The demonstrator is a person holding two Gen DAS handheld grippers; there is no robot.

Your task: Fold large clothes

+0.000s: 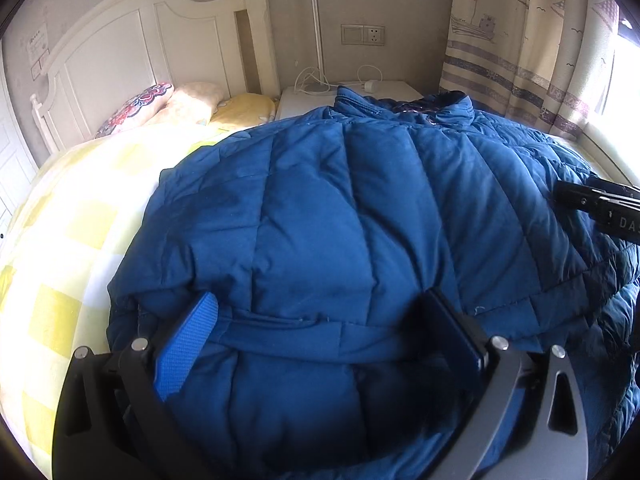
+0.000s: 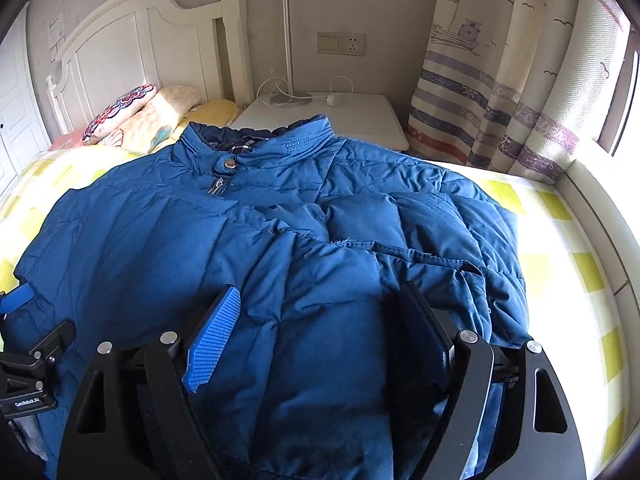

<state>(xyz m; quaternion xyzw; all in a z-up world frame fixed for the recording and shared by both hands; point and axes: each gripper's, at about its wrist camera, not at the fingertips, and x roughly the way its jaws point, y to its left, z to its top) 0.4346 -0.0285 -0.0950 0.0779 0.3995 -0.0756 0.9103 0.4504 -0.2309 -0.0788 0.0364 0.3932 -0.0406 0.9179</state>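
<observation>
Blue jacket (image 2: 280,240) spread over checked bedsheet (image 2: 560,264); left gripper (image 1: 320,336) and right gripper (image 2: 320,332) both spread apart, straddling padded fabric, lower centre.

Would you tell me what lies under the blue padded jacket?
The blue padded jacket lies on a yellow-and-white checked bedsheet, visible around its edges. Whatever sits directly beneath the jacket is covered.

The jacket (image 2: 280,240) lies on the bed (image 2: 560,240), pillows (image 2: 160,116) and nightstand (image 2: 360,116) behind it.
</observation>
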